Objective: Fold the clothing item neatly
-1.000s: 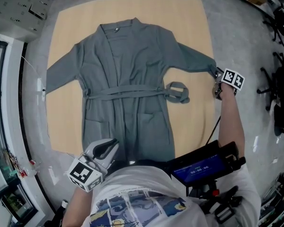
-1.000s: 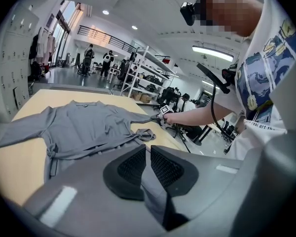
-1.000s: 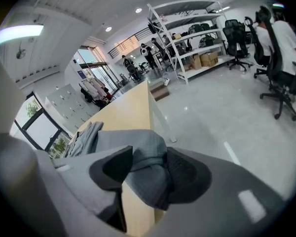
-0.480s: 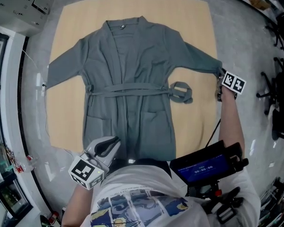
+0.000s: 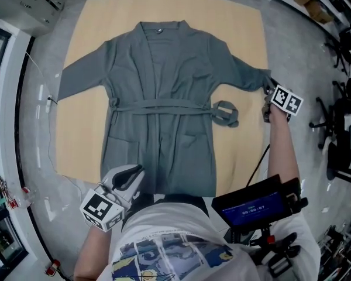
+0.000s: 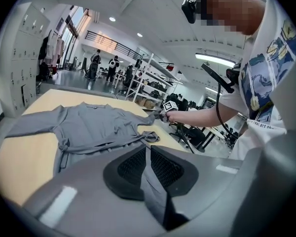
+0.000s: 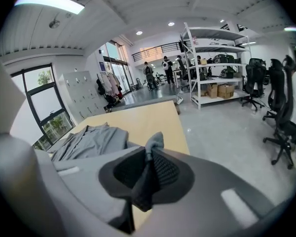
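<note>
— On the tabletop (image 5: pixel 240 151), how far along is the fold?

— Barely begun, I'd say. The grey robe (image 5: pixel 161 98) lies face up and spread flat in the middle, collar at the far end and hem (image 5: pixel 181 187) nearest the person. Both sleeves stretch out to the sides, and no part is laid over another yet.

— And the belt?

— The belt (image 5: pixel 164 106) is around the waist, with its loose end curled on the wood beside the robe, on the person's right.

— What are the tools doing?

— The left hand-held gripper (image 5: pixel 136 173) sits at the near corner of the hem on the person's left. Its jaws are pressed together on a strip of that grey cloth, which shows between the pads in the left gripper view. The right hand-held gripper (image 5: pixel 268 89) is out at the right sleeve's cuff (image 5: pixel 258 78). Its jaws have just been closing, and they now pinch a bunch of the cuff that pokes up between them.

— So what's left?

— Nearly everything. As I judge it, both grips are ready for a first fold, likely bringing that sleeve across the body. The other sleeve (image 5: pixel 82 78), the sides and the lengthwise folds all remain undone.
</note>
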